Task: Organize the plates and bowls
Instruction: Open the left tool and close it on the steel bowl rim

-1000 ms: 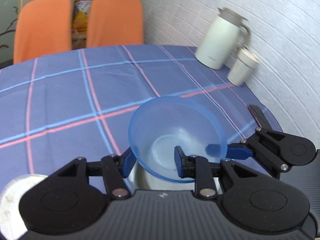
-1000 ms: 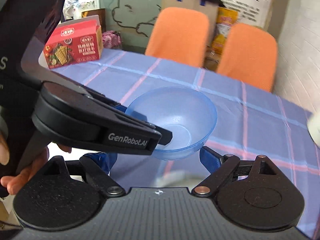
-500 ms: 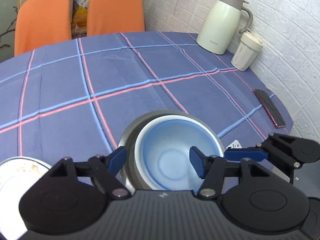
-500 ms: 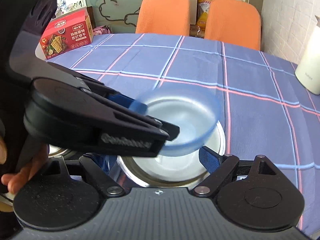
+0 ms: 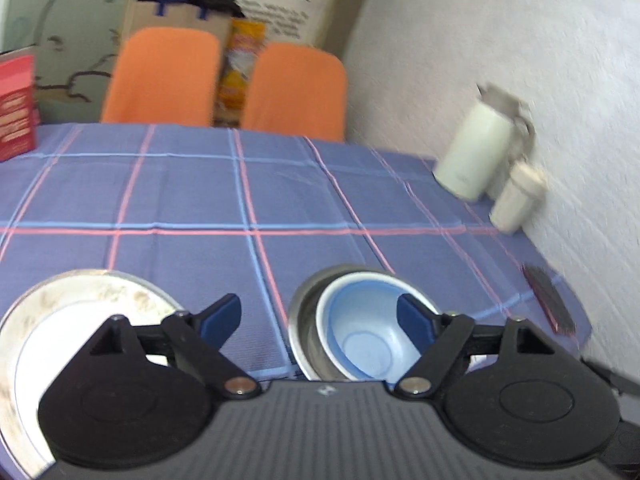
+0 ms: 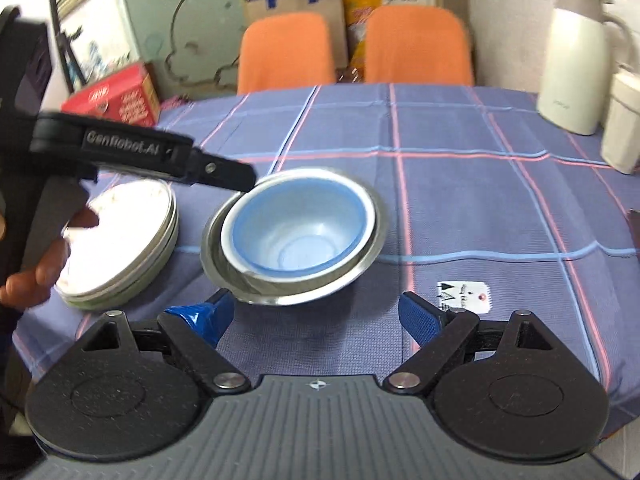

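Observation:
A blue plastic bowl [image 6: 296, 236] sits nested inside a steel bowl [image 6: 362, 268] on the checked tablecloth; the pair also shows in the left wrist view, blue bowl [image 5: 364, 332] in steel bowl [image 5: 304, 320]. A stack of plates [image 6: 120, 248] lies to the left of the bowls, also in the left wrist view [image 5: 48, 320]. My left gripper [image 5: 320, 320] is open and empty, raised above the space between plates and bowls. My right gripper [image 6: 316, 316] is open and empty, just in front of the steel bowl. The left gripper's body [image 6: 140, 152] shows above the plates.
A white thermos jug [image 6: 572, 68] and a cream lidded cup [image 6: 620, 124] stand at the far right by the wall. A red box [image 6: 116, 98] is at the far left. Two orange chairs [image 6: 284, 52] stand behind the table. A dark flat object [image 5: 548, 300] lies at the right edge.
My left gripper let go of the blue bowl, which now rests in the steel bowl. The left gripper rose and shifted left. My right gripper drew back from the bowls.

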The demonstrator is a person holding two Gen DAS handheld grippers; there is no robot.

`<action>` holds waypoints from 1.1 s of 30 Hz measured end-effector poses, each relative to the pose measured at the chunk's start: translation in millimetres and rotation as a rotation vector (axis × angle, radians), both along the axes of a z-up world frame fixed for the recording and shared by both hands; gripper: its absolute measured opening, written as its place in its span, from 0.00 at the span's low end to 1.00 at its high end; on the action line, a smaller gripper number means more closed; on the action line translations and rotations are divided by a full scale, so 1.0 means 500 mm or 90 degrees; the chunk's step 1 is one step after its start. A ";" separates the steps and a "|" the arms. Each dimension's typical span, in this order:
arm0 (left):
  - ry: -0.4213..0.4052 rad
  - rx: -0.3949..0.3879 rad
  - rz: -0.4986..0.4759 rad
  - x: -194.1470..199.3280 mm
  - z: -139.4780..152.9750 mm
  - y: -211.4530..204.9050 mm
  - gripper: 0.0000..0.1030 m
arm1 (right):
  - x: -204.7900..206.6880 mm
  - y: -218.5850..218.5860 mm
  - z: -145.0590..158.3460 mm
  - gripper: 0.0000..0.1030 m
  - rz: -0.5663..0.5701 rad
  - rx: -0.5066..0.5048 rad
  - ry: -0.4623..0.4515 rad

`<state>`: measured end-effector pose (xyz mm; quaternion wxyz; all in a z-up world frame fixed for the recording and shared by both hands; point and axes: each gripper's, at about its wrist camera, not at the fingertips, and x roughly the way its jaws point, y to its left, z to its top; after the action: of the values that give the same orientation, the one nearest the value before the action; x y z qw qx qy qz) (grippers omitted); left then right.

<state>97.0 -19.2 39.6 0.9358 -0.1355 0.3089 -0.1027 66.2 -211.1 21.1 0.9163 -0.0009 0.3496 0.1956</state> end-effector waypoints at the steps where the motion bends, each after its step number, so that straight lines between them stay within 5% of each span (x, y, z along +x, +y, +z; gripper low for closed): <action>1: 0.002 0.010 0.009 -0.002 -0.002 -0.005 0.82 | -0.015 -0.006 0.001 0.74 -0.023 0.009 -0.021; 5: -0.016 0.100 -0.001 0.000 0.004 -0.039 0.82 | -0.052 -0.015 -0.016 0.75 -0.123 0.089 -0.101; 8: -0.010 0.102 -0.015 0.016 0.001 -0.050 0.82 | -0.018 -0.009 -0.029 0.75 -0.085 0.075 -0.066; 19: 0.046 0.114 -0.024 0.092 -0.037 -0.069 0.82 | 0.054 -0.036 -0.044 0.75 -0.136 0.052 -0.038; 33: 0.105 0.119 -0.026 0.156 -0.088 -0.070 0.82 | 0.114 0.004 -0.073 0.75 -0.102 0.011 0.002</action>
<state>175.2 -54.3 -4.2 0.9135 -0.0494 0.3957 -0.0809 123.4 -209.0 -15.5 0.9284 0.0352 0.3483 0.1244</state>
